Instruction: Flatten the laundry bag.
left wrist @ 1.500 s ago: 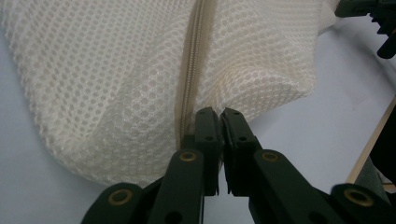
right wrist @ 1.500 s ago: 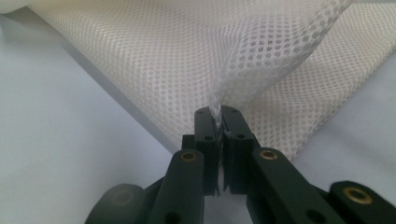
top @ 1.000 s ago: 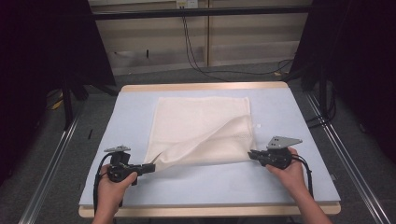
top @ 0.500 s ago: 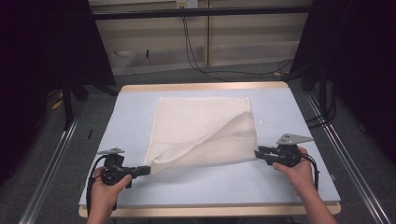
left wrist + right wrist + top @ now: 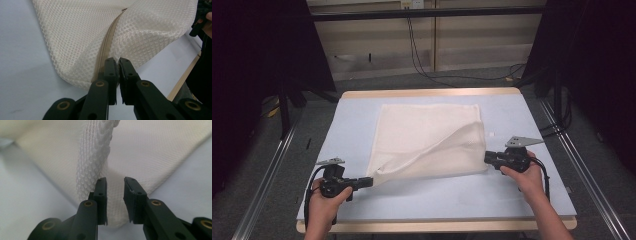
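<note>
Mesh bag [image 5: 428, 137], plain and without readable label, lies on the table [image 5: 522, 125], its corner by the zipper [image 5: 105, 50] clenched in the left gripper [image 5: 371, 181], while the right gripper [image 5: 486, 158], jaws just parted, is released beside it.

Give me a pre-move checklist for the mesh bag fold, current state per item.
1. Left gripper shut on the mesh bag corner by the zipper: ok.
2. Right gripper gripping the bag: not ok; its jaws have just been opening, stand apart, and the mesh fold lies beside the left jaw, not between the pads.
3. Far half of bag flat on the table: ok.
4. Near edge lifted evenly: not ok, raised at left only.
5. Zipper closed along its length: cannot tell.
</note>
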Demonstrator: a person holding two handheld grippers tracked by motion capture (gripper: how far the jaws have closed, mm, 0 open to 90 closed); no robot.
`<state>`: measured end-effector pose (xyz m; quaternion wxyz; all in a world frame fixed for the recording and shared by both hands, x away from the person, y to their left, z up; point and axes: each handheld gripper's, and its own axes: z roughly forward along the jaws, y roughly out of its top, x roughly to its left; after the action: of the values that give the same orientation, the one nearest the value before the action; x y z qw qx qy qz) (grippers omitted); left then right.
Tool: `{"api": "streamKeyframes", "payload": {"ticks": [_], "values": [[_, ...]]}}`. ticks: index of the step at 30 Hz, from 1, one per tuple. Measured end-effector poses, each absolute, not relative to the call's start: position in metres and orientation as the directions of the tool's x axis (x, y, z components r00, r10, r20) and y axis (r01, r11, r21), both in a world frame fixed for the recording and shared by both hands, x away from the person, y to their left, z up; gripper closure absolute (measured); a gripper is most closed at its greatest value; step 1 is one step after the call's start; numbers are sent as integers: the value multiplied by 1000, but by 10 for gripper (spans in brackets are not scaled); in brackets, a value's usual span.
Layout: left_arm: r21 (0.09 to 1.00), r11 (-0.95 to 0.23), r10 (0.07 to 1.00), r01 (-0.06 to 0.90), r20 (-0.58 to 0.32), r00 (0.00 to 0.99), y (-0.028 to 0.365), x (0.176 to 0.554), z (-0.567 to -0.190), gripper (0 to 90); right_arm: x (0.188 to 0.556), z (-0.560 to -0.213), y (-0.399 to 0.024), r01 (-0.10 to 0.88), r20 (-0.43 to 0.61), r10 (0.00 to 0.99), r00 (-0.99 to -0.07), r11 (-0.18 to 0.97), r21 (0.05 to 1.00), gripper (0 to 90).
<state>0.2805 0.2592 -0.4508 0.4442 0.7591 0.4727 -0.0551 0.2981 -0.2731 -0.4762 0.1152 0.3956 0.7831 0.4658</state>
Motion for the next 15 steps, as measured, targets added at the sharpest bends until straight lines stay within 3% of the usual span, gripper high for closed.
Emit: {"api": "streamKeyframes", "payload": {"ticks": [6, 15], "values": [[637, -158, 678, 755, -485, 552, 261, 281, -448, 821, 287, -481, -276, 476, 148, 642, -753, 376, 795, 734], [662, -117, 690, 740, -482, 540, 269, 284, -447, 698, 283, -484, -275, 475, 136, 634, -761, 402, 782, 728]]}}
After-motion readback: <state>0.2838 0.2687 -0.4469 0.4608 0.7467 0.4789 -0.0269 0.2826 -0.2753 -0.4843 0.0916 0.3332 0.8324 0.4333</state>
